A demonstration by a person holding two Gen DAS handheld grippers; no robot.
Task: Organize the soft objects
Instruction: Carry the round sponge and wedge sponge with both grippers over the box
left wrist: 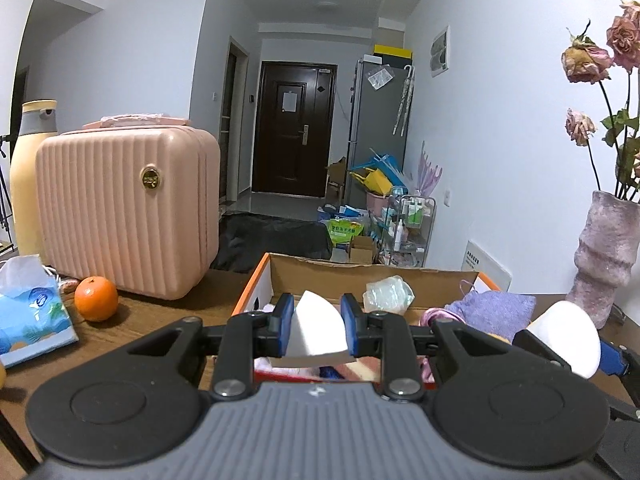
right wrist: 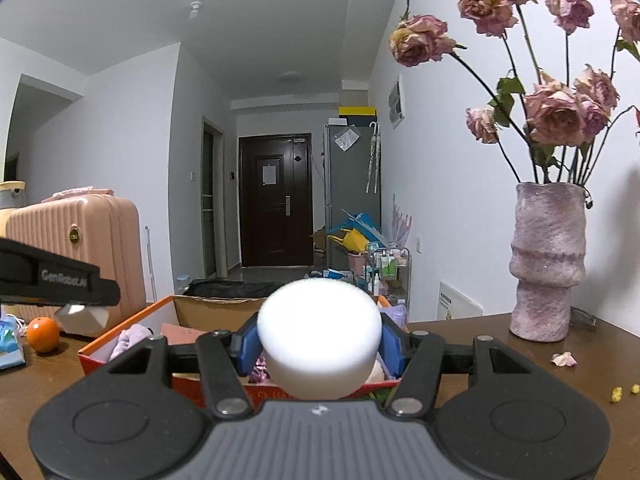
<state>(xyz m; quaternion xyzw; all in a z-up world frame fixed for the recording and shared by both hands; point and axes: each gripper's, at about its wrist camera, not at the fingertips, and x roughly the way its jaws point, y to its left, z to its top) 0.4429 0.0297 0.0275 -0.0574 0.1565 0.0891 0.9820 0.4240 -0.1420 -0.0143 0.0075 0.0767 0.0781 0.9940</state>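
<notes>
With cloths already in the cardboard box (left wrist: 280, 280) ahead, we carry two more pieces: our left gripper (left wrist: 316, 330) pinches a white sponge wedge (left wrist: 316, 332), our right gripper (right wrist: 318, 344) clasps a round sponge (right wrist: 318, 336).

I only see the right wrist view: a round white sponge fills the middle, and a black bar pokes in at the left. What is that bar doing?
Observer: That is the left gripper, shut on a white wedge sponge and facing the box.
Operator: Is anything in the box behind my round sponge?
Observer: Yes, it hides a clear-wrapped packet by the far wall.
Operator: And what is left of the orange?
Observer: A blue tissue pack, with one tissue sticking up.
</notes>
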